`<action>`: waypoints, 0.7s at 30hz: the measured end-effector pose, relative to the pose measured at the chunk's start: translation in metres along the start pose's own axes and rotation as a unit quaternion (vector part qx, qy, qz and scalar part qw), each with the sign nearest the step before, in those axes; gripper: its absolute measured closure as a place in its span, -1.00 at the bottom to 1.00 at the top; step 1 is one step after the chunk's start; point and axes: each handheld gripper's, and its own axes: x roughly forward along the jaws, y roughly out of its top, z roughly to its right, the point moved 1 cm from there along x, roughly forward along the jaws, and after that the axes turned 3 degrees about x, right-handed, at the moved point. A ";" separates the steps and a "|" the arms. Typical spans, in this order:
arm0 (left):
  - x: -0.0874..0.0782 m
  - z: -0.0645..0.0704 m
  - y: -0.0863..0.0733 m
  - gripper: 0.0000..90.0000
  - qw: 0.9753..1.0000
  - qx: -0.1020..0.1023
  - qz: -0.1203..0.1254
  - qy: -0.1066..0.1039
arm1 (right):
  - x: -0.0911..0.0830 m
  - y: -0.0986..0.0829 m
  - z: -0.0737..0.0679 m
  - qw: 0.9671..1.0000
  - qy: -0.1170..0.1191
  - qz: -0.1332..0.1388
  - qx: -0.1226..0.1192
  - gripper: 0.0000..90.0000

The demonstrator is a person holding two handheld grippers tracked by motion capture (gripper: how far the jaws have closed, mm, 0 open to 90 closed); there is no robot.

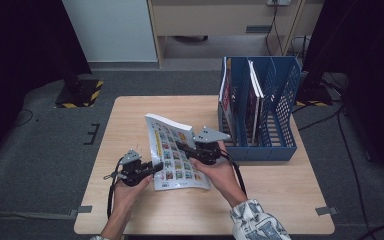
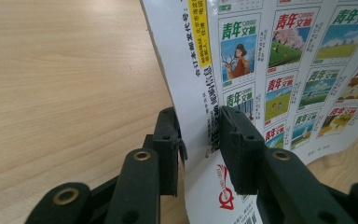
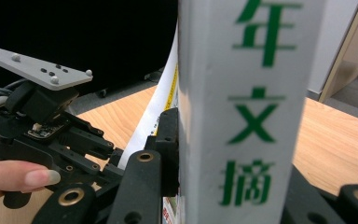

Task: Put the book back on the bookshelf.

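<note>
A white magazine (image 1: 172,169) with rows of small coloured cover pictures is held tilted above the wooden table (image 1: 130,120), its lower edge near the tabletop. My left gripper (image 1: 156,167) is shut on its lower left edge; in the left gripper view both jaws (image 2: 200,135) press on the thin printed sheet (image 2: 284,70). My right gripper (image 1: 181,147) is shut on the magazine from the right side. In the right gripper view the white spine (image 3: 242,93) with green characters stands between the jaws (image 3: 228,140) and hides the right jaw.
A blue slotted file rack (image 1: 280,145) stands at the table's right back, with upright magazines (image 1: 252,95) in its left slots. Bare wood lies to the left and front. Dark curtains and black stands flank the table.
</note>
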 end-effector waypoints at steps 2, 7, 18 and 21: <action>-0.001 0.002 0.001 0.52 1.000 0.008 0.004 0.004 | -0.001 0.000 0.001 1.000 0.000 0.004 0.002 0.60; -0.004 0.006 0.005 0.54 0.999 0.031 0.011 0.022 | -0.005 0.001 0.005 1.000 0.004 0.013 0.015 0.60; -0.008 0.008 0.008 0.55 0.998 0.051 0.019 0.036 | -0.009 0.001 0.008 0.999 0.012 0.021 0.022 0.60; -0.011 0.006 0.010 0.57 0.997 0.060 0.024 0.043 | -0.008 0.003 0.010 0.999 0.017 0.027 0.024 0.59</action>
